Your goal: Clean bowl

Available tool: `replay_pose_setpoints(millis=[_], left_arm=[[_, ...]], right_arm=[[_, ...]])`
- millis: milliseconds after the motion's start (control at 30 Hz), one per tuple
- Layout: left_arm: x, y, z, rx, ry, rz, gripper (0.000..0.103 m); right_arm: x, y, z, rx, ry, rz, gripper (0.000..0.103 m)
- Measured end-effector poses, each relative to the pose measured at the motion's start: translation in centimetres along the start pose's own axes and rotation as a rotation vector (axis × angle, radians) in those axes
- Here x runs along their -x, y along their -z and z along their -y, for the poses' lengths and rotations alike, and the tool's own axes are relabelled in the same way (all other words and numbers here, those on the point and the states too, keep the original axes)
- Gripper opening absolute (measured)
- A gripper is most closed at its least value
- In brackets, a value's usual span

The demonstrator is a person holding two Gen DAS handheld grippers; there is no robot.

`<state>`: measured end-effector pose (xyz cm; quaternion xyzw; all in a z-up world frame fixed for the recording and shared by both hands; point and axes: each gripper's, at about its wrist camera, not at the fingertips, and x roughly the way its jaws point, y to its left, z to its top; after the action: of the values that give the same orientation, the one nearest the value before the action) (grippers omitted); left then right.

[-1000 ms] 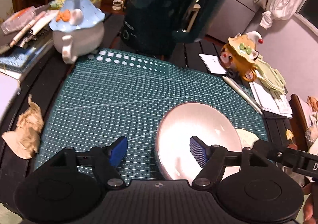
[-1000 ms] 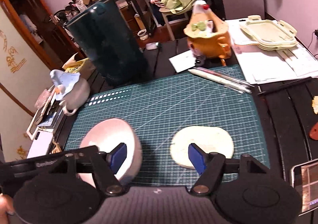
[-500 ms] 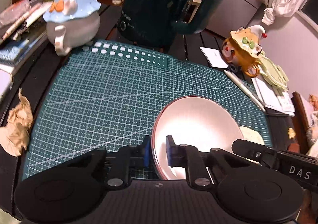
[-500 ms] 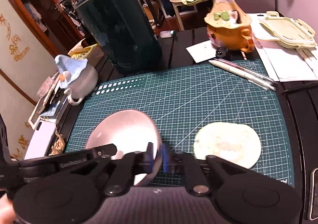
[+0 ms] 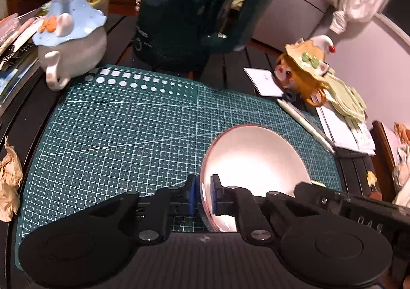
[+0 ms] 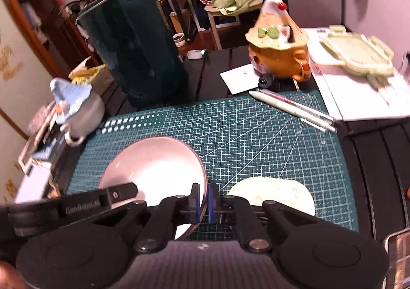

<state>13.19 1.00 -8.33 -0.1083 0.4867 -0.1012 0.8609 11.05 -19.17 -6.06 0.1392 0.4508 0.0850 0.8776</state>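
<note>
A pale pink bowl (image 5: pixel 256 158) rests on the green cutting mat (image 5: pixel 128 130); it also shows in the right wrist view (image 6: pixel 156 168). My left gripper (image 5: pixel 203 195) is shut on the bowl's near left rim, one blue pad inside and one outside. My right gripper (image 6: pixel 203 199) is shut on the bowl's near right rim the same way. A round pale yellow cloth (image 6: pixel 276 192) lies flat on the mat just right of the bowl; only a sliver of it (image 5: pixel 317 182) shows in the left wrist view.
A dark green kettle (image 5: pixel 200 7) stands behind the mat. A blue-lidded white teapot (image 5: pixel 69 40) is at the back left, an orange figurine mug (image 6: pixel 279 53) at the back right. Two pens (image 6: pixel 292 109) lie on the mat's right edge. Crumpled paper (image 5: pixel 9 178) lies left.
Both grippers went from open beside the bowl to shut on its rim, the left on the left side and the right on the right side. The views have shifted slightly since.
</note>
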Motion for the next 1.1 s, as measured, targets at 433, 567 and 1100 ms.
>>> replay_pose_setpoints(millis=[433, 567, 1100], left_arm=[[9.0, 1.3, 0.3, -0.148, -0.064, 0.152, 0.065], [10.8, 4.1, 2.5, -0.248, -0.085, 0.168, 0.07], [13.1, 8.8, 3.9, -0.239, -0.223, 0.222, 0.078]], right_arm=[[6.0, 2.2, -0.9, 0.069, 0.068, 0.075, 0.072], [6.8, 3.8, -2.4, 0.084, 0.139, 0.021, 0.073], [11.5, 8.8, -3.6, 0.039, 0.263, 0.162, 0.091]])
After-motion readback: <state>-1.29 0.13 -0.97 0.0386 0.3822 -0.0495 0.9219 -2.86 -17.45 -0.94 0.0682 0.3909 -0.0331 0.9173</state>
